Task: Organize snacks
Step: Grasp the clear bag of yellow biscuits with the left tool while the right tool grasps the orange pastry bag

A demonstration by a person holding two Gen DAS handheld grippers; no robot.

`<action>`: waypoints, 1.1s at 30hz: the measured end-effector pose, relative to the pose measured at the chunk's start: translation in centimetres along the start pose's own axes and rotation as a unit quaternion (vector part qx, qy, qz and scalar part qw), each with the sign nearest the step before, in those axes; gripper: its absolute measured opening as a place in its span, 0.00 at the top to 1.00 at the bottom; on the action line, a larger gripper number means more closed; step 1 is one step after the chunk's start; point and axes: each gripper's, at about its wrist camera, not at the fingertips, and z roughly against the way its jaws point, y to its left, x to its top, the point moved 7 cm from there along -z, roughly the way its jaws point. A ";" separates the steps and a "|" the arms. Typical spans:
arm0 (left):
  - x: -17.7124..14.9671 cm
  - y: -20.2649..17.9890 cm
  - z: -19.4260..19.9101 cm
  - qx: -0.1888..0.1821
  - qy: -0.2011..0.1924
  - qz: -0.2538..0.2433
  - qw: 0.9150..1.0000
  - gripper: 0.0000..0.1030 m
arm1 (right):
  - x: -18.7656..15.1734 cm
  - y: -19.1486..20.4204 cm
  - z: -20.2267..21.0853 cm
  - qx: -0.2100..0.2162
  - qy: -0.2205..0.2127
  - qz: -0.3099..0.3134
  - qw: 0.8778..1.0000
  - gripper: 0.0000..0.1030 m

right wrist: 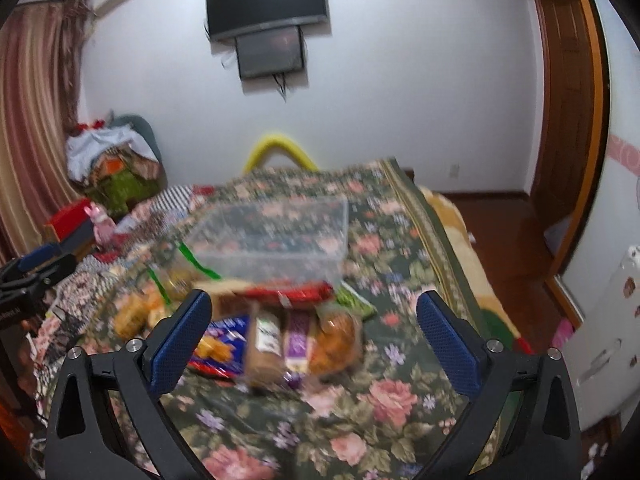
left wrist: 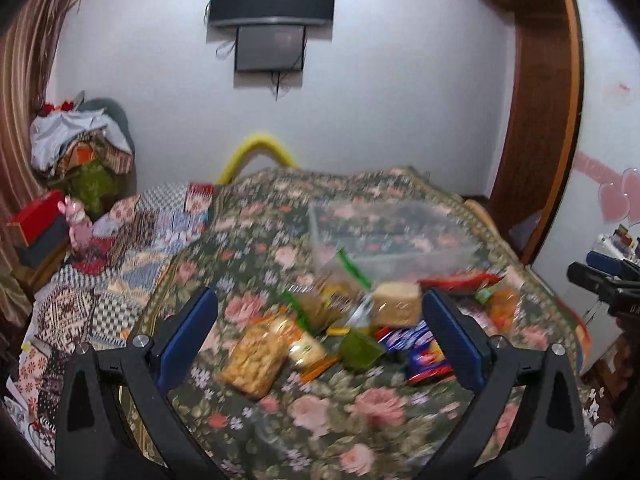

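1. Left wrist view: my left gripper (left wrist: pixel 320 340) hangs above a flowered green cloth (left wrist: pixel 340 412) — its blue-padded jaws spread wide, nothing between them.
2. Past its fingertips lies a blurred heap of snack packets: a clear bag of pale yellow crackers (left wrist: pixel 256 360) nearest on the left, a green packet (left wrist: pixel 360 350) beside it, a blue-and-red wrapper (left wrist: pixel 424 354) to the right.
3. A tan block-shaped loaf in clear wrap (left wrist: pixel 398 300) sits further back in the heap.
4. Beyond the heap stands a clear rectangular plastic tub (left wrist: pixel 400 240), on the far part of the cloth.
5. Right wrist view: my right gripper (right wrist: pixel 314 336) hovers over the same cloth — jaws spread wide too, holding nothing.
6. A long red packet (right wrist: pixel 296 292) lies just in front of the tub's near wall.
7. A dark wall-mounted screen (right wrist: pixel 266 0) hangs on the far white wall.
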 end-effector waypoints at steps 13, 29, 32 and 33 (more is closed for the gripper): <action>-5.9 6.3 -9.0 0.036 0.120 0.037 0.991 0.00 | -4.1 -1.7 -6.0 0.006 0.114 -0.018 0.993 0.19; -9.7 8.2 -14.3 -0.003 0.189 0.077 0.979 0.18 | -6.4 -2.8 -10.7 0.013 0.191 -0.068 0.979 0.45; -9.7 8.1 -14.5 -0.021 0.192 0.084 0.978 0.29 | -6.5 -2.6 -10.9 0.019 0.192 -0.079 0.978 0.52; -9.6 8.1 -14.5 -0.021 0.191 0.083 0.978 0.37 | -6.5 -2.6 -10.9 0.018 0.191 -0.082 0.978 0.53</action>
